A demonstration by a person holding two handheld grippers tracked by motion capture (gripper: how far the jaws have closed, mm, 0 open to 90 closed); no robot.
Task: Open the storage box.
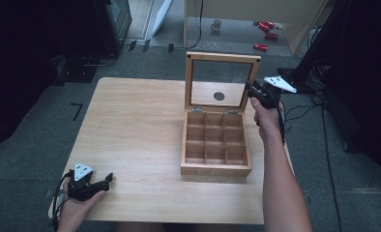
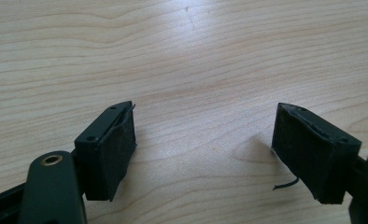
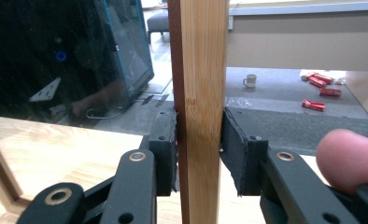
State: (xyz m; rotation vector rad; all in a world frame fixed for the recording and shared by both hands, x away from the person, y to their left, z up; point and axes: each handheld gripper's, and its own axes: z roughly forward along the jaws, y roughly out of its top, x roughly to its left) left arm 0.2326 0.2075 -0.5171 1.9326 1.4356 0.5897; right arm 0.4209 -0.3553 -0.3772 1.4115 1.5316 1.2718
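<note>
High view: light wooden compartment box point(image 1: 216, 142) sits right of centre on the pale wooden table point(image 1: 130, 125), its glass-paned wooden lid point(image 1: 222, 79) standing upright on the rear hinges. Right gripper point(image 1: 257, 93) is at the lid's right frame edge, likely holding it up or controlling its swing, so the grip sits high on the side rail, away from the hinges. All nine compartments look empty; dividers bare. Dark round spot seen through the glass on the table behind, can't tell what it is. Left gripper point(image 1: 106, 181) rests at the near left table edge, well apart from the box, probably parked while the other hand works the lid.

Left gripper view: two black padded jaws spread wide over bare wood grain point(image 2: 196, 60), nothing between them. A loose thread hangs off the right pad.

Right gripper view: jaws pressed against both faces of the lid's vertical wooden rail point(image 3: 201, 112), pinching it. A fingertip point(image 3: 348, 158) shows at lower right. Behind, grey floor with a small grey mug point(image 3: 250, 81) and red objects point(image 3: 313, 105), unrelated to the work.
</note>
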